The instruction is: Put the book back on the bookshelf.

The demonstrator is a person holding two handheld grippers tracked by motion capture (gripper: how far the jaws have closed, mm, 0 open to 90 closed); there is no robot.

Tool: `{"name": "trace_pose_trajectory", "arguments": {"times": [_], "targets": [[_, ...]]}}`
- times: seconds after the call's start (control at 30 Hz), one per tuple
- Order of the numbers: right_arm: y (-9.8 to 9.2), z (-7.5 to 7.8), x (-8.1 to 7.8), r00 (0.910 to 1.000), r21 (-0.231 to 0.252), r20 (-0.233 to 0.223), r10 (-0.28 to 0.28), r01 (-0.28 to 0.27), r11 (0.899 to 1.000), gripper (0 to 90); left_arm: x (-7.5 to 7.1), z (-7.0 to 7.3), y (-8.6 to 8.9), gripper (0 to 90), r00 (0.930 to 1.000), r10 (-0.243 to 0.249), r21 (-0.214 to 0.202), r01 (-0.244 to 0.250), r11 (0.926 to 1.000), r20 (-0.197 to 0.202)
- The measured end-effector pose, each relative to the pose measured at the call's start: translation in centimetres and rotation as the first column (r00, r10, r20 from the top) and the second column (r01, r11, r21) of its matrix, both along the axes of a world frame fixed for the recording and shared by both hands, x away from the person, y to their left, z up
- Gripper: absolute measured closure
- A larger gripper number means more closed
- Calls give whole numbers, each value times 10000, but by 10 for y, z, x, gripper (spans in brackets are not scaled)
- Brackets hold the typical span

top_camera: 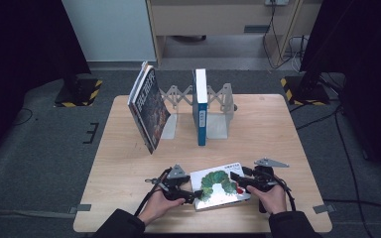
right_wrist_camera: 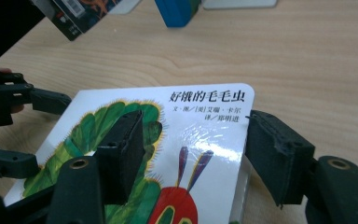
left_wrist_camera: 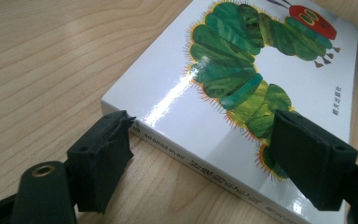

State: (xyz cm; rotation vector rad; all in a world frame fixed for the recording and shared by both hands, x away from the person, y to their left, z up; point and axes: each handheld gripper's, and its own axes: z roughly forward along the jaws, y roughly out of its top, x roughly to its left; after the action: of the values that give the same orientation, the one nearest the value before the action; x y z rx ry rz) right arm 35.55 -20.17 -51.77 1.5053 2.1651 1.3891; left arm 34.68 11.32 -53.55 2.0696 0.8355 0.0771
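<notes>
We have the glossy white caterpillar board book (top_camera: 219, 187) flat near the counter's (top_camera: 129, 163) near edge, long axis running between both hands. Left gripper (left_wrist_camera: 200, 154) gapes around its spine corner; right gripper (right_wrist_camera: 196, 154) straddles the opposite end, half-wide, nothing clamped yet.

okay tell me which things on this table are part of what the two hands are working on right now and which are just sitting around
In the job:
- caterpillar book, flat on the table
- left gripper, at the book's left edge
- right gripper, at its right edge

Just lying about:
- dark book, leaning at the rack's left
- blue book, upright
- rack
</notes>
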Motion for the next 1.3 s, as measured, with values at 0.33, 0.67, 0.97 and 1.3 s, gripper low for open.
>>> {"name": "trace_pose_trajectory", "arguments": {"times": [0.33, 0.67, 0.97, 1.3], "targets": [[0, -8, -1, 9984, -410, -540, 165, -187, 9990, 359, -2, 0, -2, 194, 9999, 56, 168, -59, 9998, 141], [-1, -8, -7, 9970, -516, -721, 276, -314, 9982, 347, -12, 2, -6, 192, 10000, 16, 352, -16, 9994, 10], [-6, 1, -10, 9993, 139, -305, 217, -213, 9997, 352, -11, 2, -4, 176, 10000, -13, 238, 14, 9997, -41], [-11, 15, -10, 9994, 1581, 335, -58, 4, 9874, 396, -10, 1, -2, 136, 9998, -44, -40, 43, 10000, -206]]}}
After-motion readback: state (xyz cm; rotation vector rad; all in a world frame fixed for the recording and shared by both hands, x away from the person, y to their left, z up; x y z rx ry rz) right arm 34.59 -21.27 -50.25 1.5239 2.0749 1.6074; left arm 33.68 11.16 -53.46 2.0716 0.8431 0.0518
